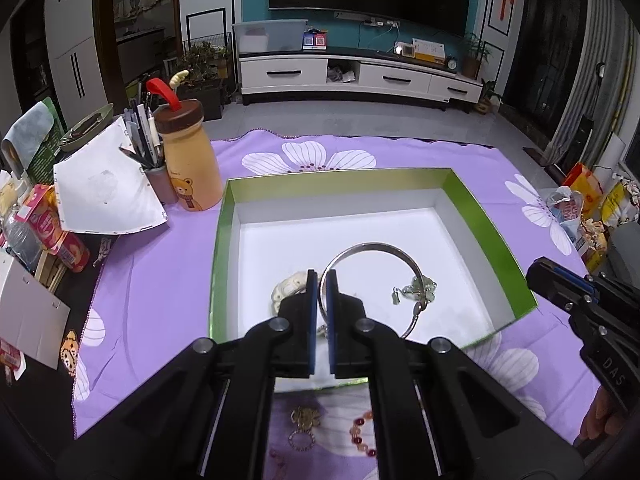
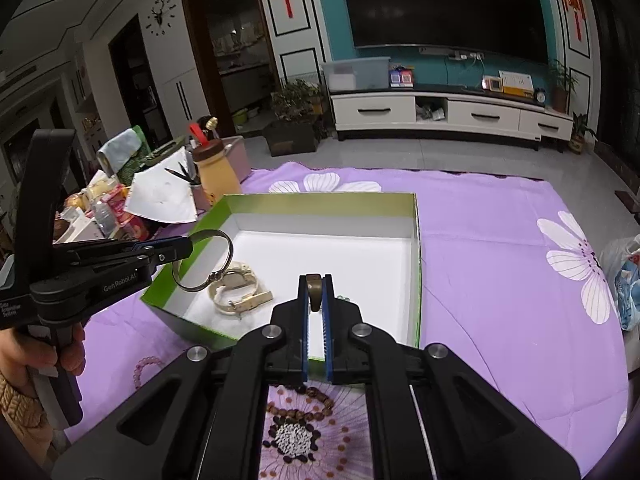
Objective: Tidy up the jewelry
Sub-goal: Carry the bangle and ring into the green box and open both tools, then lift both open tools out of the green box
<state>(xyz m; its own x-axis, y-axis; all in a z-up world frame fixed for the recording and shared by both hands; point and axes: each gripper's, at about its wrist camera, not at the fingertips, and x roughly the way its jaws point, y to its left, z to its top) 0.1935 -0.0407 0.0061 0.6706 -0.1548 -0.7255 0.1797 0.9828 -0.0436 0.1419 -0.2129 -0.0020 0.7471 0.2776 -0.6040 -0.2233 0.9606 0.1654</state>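
A silver bangle (image 1: 376,276) hangs over the green-walled white box (image 1: 472,200), pinched at its rim by the closed left gripper (image 1: 321,280). The right gripper (image 2: 315,284) is clamped on a bronze ring (image 2: 314,290). A gold watch (image 2: 236,292) lies inside the box. Beneath it, a purple flowered cloth (image 2: 500,248) covers the table; beyond are a grey tiled floor, a white TV cabinet (image 2: 448,114) and a dark television (image 2: 440,4).
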